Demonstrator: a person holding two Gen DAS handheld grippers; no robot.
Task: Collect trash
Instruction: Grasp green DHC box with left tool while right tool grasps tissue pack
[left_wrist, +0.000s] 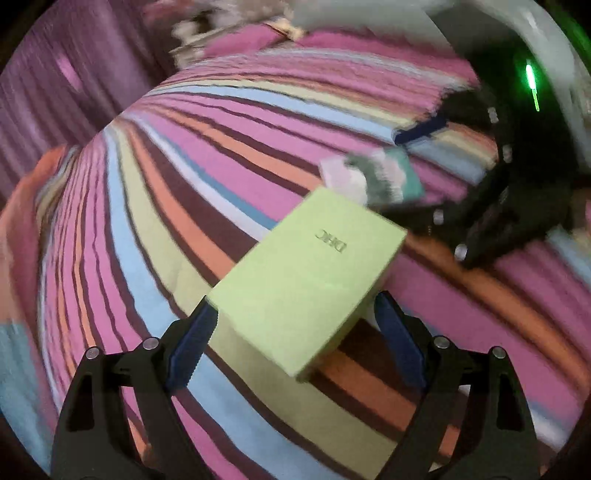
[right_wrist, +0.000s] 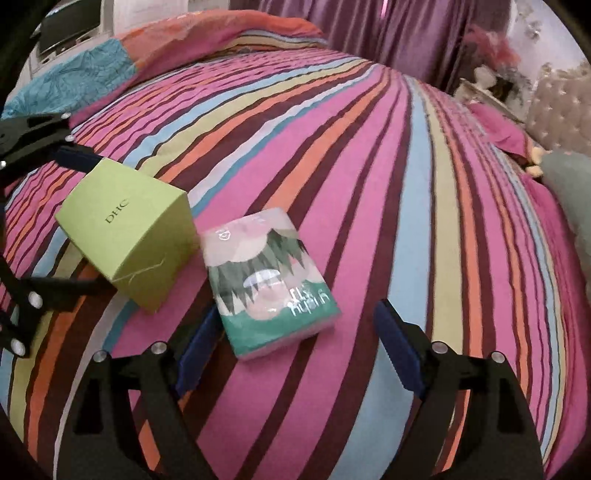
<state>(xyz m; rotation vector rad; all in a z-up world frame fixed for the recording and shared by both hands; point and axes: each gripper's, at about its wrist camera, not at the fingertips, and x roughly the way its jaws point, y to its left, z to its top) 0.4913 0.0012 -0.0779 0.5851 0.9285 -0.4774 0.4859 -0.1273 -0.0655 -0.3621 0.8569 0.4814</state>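
Note:
A light green DHC box (left_wrist: 310, 277) is between my left gripper's (left_wrist: 295, 314) fingers and looks tilted, lifted off the striped bedspread (left_wrist: 177, 192); the jaws stand wide with the box between them. The same box shows in the right wrist view (right_wrist: 129, 236), with the left gripper (right_wrist: 62, 221) around it. A tissue pack with green and pink print (right_wrist: 266, 280) lies on the bed just ahead of my right gripper (right_wrist: 295, 325), which is open with the pack's near end between its fingers. The pack is blurred in the left wrist view (left_wrist: 373, 177), next to the right gripper (left_wrist: 424, 173).
The bed has a striped cover (right_wrist: 369, 147). A blue and orange pillow (right_wrist: 92, 70) lies at the far left. Purple curtains (right_wrist: 369, 29) hang behind the bed. A tufted headboard (right_wrist: 557, 110) and pink pillows (right_wrist: 498, 125) are at the right.

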